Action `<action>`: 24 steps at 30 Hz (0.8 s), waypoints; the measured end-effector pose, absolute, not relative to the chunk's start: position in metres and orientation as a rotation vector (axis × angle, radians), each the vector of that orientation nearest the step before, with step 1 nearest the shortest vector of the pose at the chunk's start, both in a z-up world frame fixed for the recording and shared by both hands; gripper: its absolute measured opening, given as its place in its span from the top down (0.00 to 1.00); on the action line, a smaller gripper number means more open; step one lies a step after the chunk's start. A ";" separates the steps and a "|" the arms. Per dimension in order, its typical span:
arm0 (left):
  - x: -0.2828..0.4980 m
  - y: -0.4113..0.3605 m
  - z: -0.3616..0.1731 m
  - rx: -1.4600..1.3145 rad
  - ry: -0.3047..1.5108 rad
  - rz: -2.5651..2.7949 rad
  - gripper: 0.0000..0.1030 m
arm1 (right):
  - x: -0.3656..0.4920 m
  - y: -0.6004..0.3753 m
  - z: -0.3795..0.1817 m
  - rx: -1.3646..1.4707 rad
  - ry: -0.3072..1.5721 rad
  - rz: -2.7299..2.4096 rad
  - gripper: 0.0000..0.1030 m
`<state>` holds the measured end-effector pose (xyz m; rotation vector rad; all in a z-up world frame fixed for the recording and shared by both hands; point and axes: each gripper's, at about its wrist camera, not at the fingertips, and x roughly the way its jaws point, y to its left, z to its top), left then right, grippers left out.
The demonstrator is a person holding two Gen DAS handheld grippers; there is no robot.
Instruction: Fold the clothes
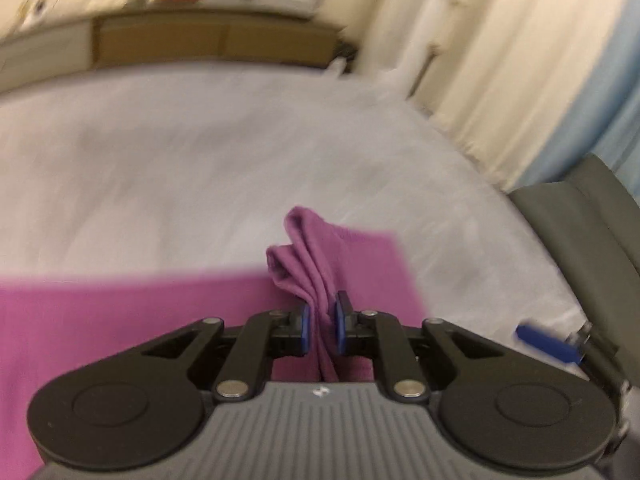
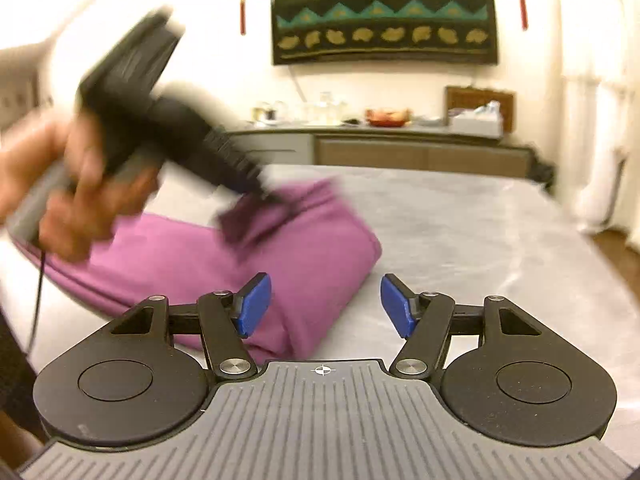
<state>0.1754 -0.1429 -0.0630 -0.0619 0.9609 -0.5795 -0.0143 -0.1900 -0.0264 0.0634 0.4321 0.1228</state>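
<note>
A purple garment (image 1: 120, 320) lies on the white bed sheet (image 1: 200, 160). My left gripper (image 1: 320, 326) is shut on a bunched fold of the garment, which sticks up between its blue pads. In the right wrist view the garment (image 2: 240, 264) lies partly folded on the sheet (image 2: 460, 240). The left gripper (image 2: 256, 196), blurred, is held in a hand at upper left, pinching the cloth from above. My right gripper (image 2: 326, 306) is open and empty, its jaws wide apart over the garment's near right corner.
A low brown cabinet (image 2: 400, 152) with several items on top stands beyond the bed. A dark wall hanging (image 2: 384, 12) is above it. Cream curtains (image 1: 500, 80) are at the right. A grey chair (image 1: 580, 232) stands beside the bed's right edge.
</note>
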 end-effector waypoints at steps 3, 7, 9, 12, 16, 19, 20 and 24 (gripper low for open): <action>0.166 -0.128 -0.076 -0.123 0.968 -0.578 0.88 | 0.004 -0.183 -0.034 0.080 0.495 0.114 0.45; 0.148 -0.114 -0.067 -0.224 0.915 -0.561 0.88 | 0.021 -0.176 -0.046 0.071 0.554 0.079 0.51; 0.141 -0.109 -0.063 -0.244 0.910 -0.557 0.88 | 0.020 -0.172 -0.049 0.056 0.566 0.065 0.51; 0.136 -0.109 -0.072 -0.194 0.945 -0.512 0.87 | 0.021 -0.165 -0.052 0.035 0.583 0.051 0.51; 0.136 -0.100 -0.077 -0.187 0.952 -0.450 0.77 | 0.026 -0.158 -0.051 0.015 0.583 0.048 0.51; 0.130 -0.093 -0.064 -0.161 0.883 -0.430 0.66 | 0.023 -0.148 -0.050 0.002 0.561 0.063 0.52; 0.127 -0.092 -0.058 -0.142 0.847 -0.420 0.65 | 0.023 -0.142 -0.051 -0.004 0.562 0.069 0.52; 0.141 -0.117 -0.071 0.038 0.882 -0.417 0.62 | 0.038 -0.135 -0.063 -0.034 0.622 0.075 0.55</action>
